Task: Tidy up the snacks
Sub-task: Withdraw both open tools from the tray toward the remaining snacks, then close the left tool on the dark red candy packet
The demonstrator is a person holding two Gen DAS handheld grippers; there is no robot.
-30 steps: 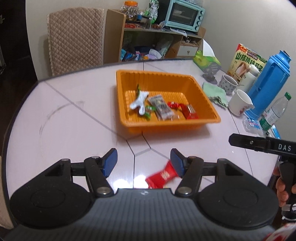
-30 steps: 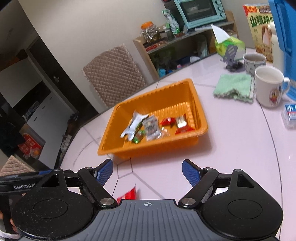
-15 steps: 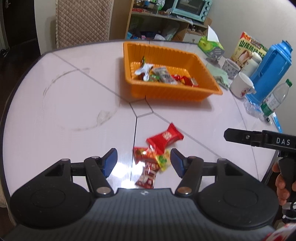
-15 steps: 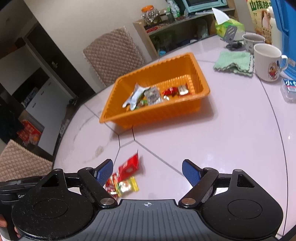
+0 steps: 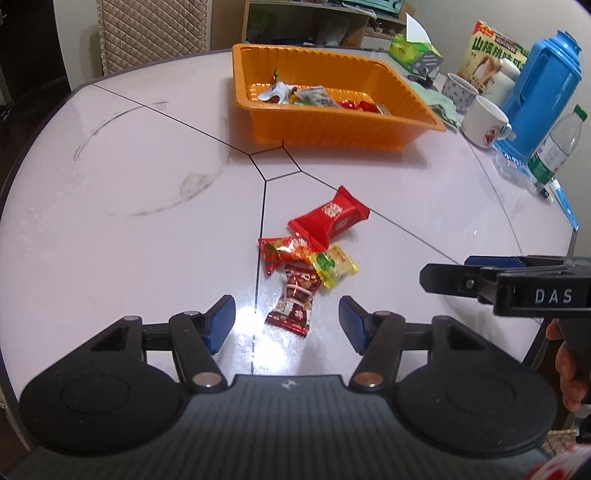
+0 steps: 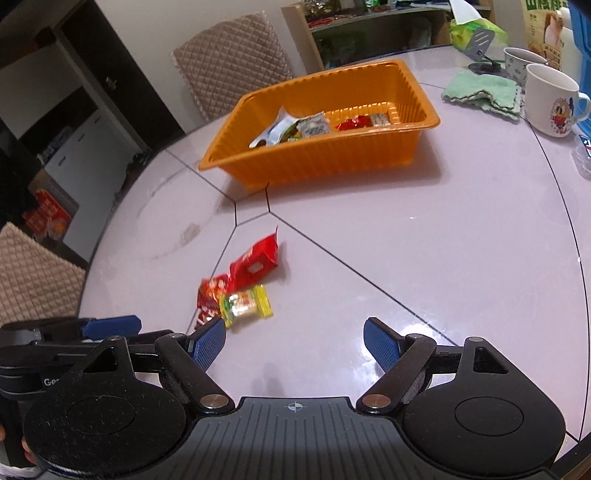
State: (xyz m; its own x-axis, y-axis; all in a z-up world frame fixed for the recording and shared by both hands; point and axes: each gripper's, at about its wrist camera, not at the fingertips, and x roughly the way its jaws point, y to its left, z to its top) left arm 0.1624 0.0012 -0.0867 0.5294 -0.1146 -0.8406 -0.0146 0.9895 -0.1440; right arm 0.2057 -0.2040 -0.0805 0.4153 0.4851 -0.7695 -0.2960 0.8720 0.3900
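Observation:
An orange tray with several wrapped snacks stands mid-table. A loose pile lies on the table nearer me: a large red packet, a small red candy, a yellow-green candy and a dark red packet. My left gripper is open and empty, just short of the dark red packet. My right gripper is open and empty, to the right of the pile; it also shows in the left wrist view.
At the right stand a white mug, a second cup, a green cloth, a blue thermos, a water bottle, a cereal box and a tissue box. Chairs and shelves stand behind.
Both grippers have pulled back from the tray toward the table's near edge. The snack pile has come fully into view in front of the left gripper. Both stay open.

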